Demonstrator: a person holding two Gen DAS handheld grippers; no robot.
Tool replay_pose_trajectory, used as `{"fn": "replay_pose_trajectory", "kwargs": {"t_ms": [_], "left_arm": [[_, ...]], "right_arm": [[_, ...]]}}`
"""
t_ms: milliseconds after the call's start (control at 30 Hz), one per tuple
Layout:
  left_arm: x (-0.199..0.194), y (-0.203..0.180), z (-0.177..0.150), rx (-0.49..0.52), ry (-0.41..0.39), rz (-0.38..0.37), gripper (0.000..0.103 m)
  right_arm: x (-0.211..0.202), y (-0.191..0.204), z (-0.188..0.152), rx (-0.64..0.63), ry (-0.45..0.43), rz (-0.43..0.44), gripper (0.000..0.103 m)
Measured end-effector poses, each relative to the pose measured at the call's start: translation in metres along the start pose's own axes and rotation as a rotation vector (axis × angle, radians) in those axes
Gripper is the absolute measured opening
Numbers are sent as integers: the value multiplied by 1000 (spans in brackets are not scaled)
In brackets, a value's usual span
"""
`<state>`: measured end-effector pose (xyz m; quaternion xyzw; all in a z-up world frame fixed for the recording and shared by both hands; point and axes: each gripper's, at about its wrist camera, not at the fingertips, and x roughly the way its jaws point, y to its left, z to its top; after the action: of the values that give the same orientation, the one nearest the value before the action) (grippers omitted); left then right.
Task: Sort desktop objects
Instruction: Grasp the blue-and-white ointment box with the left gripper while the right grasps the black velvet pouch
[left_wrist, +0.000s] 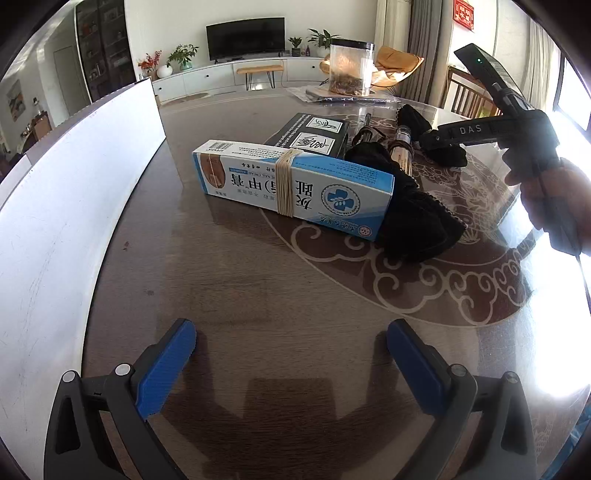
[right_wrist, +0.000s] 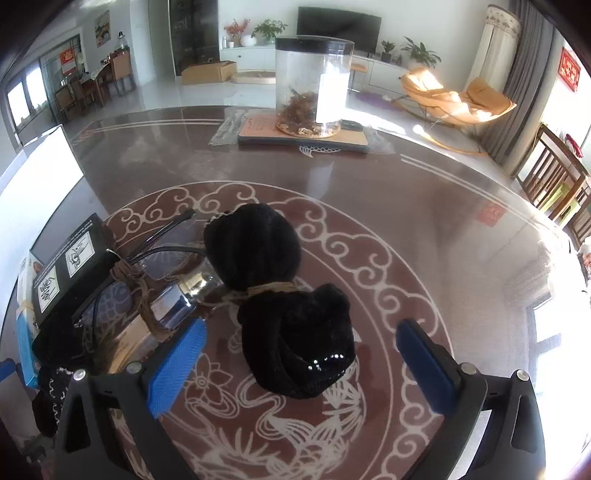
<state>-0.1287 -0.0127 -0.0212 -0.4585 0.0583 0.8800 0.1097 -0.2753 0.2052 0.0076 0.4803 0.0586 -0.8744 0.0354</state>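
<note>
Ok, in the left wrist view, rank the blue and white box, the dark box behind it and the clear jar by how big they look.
1. blue and white box, nearest the camera, so partly inflated.
2. dark box, part hidden behind the first.
3. clear jar, farthest back, so its true size is unsure.

the left gripper fills the bottom of its frame: two black angular arms, each tipped with a flat blue pad ribbed along its inner edge, and two round silver screws per arm. the right gripper looks the same in its own view. at the right edge of the left view its black body carries white letters "das" (a small green light glows on its top), gripped by a hand.
</note>
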Motion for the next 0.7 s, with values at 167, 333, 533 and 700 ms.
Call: {"fn": "replay_pose_trajectory", "kwargs": {"t_ms": [167, 333, 533, 700], "left_arm": [[0, 0, 0, 0, 0, 0, 103], [0, 0, 0, -1, 0, -2, 103], [-11, 6, -8, -35, -30, -105, 103], [-32, 28, -29, -165, -61, -205, 103]], "right_arm": [[-13, 22, -19, -71, -52, 102, 39], [-58, 48, -92, -184, -68, 206, 37], [-102, 44, -172, -174, -118, 181, 37], [-107, 28, -187, -90, -136, 169, 48]]}}
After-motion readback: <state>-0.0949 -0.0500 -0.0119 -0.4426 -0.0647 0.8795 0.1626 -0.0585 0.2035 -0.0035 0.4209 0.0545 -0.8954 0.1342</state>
